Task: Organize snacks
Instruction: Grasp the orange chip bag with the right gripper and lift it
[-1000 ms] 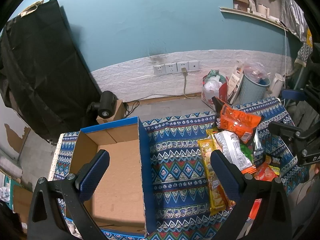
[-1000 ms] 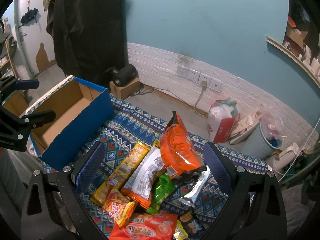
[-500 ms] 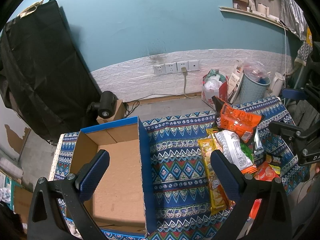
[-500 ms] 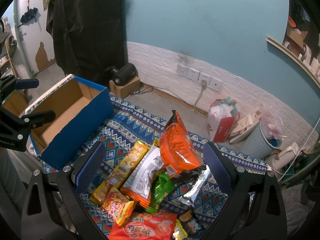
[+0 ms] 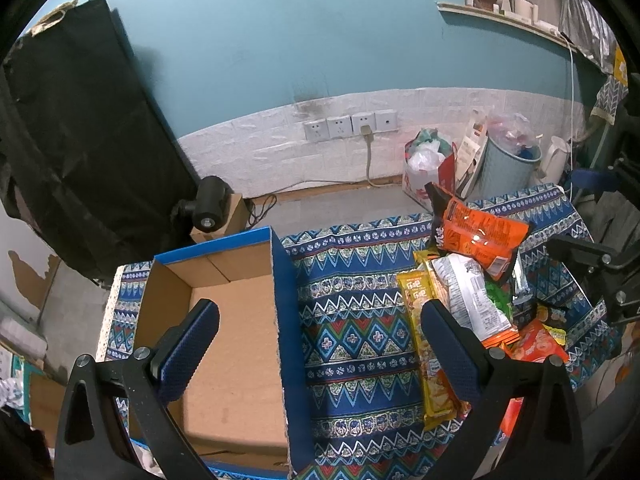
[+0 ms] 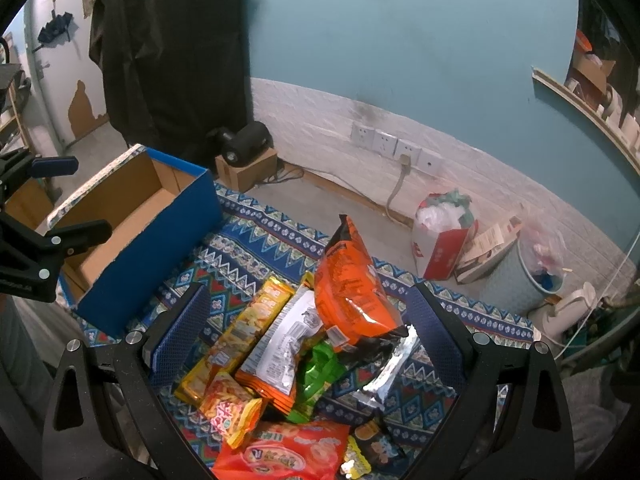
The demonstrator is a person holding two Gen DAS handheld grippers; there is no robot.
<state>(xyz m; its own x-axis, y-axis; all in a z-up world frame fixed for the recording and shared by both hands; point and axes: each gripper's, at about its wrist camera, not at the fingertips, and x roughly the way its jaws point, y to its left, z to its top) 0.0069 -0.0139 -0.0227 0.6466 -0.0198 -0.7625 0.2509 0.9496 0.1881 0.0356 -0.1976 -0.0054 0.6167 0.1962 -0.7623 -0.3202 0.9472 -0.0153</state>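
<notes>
A: Jaws? Near first.
B: We have the left gripper (image 5: 320, 328) spread wide, empty, straddling the box wall. Right gripper (image 6: 308, 316) also released, hanging over the snack pile (image 6: 296, 360).
A: Progress?
B: We judge none yet. The blue cardboard box (image 5: 224, 320) sits empty on the left of the patterned cloth (image 5: 352, 332); every pack lies heaped on the right.
A: Orientation?
B: Yellow stick pack (image 6: 240, 336) and white packet (image 6: 288, 344) lie flat, long axes running away from us toward the wall. Orange chip bag (image 6: 348, 280) leans on top, farthest back, black end up.
</notes>
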